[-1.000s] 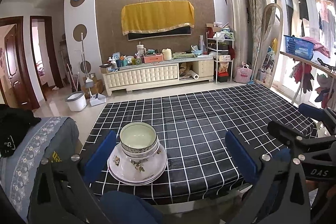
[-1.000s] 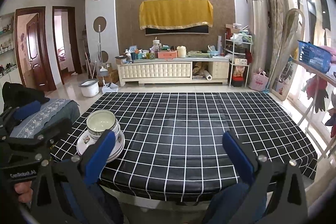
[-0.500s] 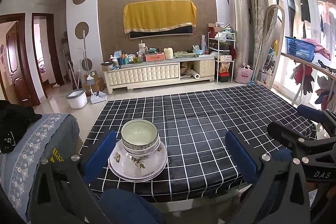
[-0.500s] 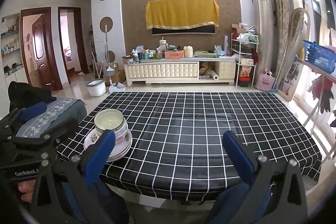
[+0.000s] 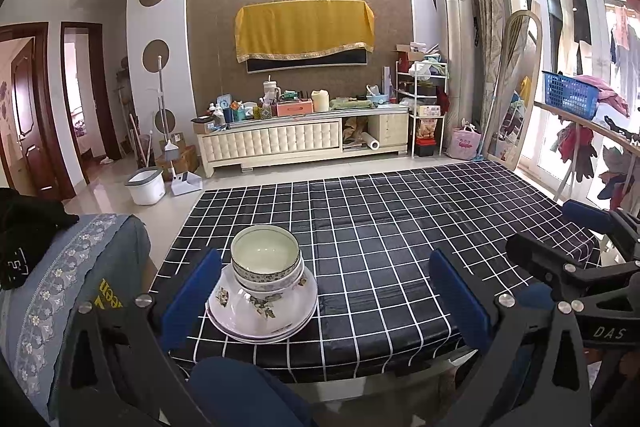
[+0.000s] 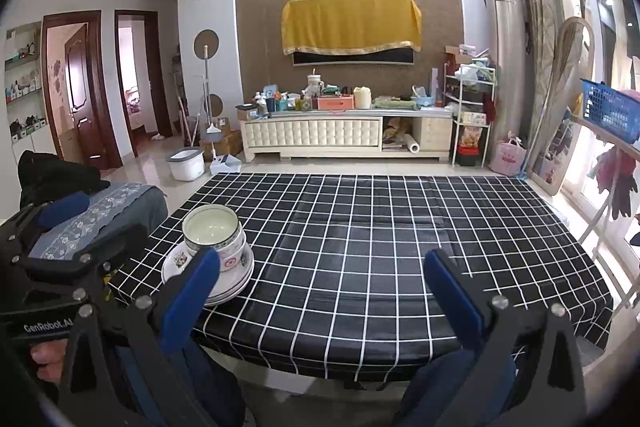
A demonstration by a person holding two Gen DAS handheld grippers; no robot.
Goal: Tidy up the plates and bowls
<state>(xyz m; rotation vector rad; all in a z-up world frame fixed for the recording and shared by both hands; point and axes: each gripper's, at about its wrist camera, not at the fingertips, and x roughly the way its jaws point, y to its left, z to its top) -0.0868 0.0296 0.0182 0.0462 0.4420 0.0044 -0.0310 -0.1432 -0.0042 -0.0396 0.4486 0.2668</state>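
Stacked patterned bowls (image 5: 265, 259) sit on stacked white floral plates (image 5: 262, 311) near the front left corner of the black checked table (image 5: 400, 227). The stack also shows in the right wrist view, bowls (image 6: 212, 229) on plates (image 6: 236, 271). My left gripper (image 5: 326, 301) is open and empty, held back from the table's front edge, with the stack just right of its left finger. My right gripper (image 6: 320, 297) is open and empty, off the front edge, with the stack behind its left finger. It shows at the right of the left wrist view (image 5: 580, 251).
A chair with a blue-grey cover (image 5: 80, 267) and black clothing stands left of the table. A TV cabinet (image 5: 300, 139) with clutter is across the floor. A drying rack with a blue basket (image 5: 568, 95) stands on the right.
Both grippers have drawn back and risen slightly; the table and stack look a little farther. The stack has not moved. Both stay open.
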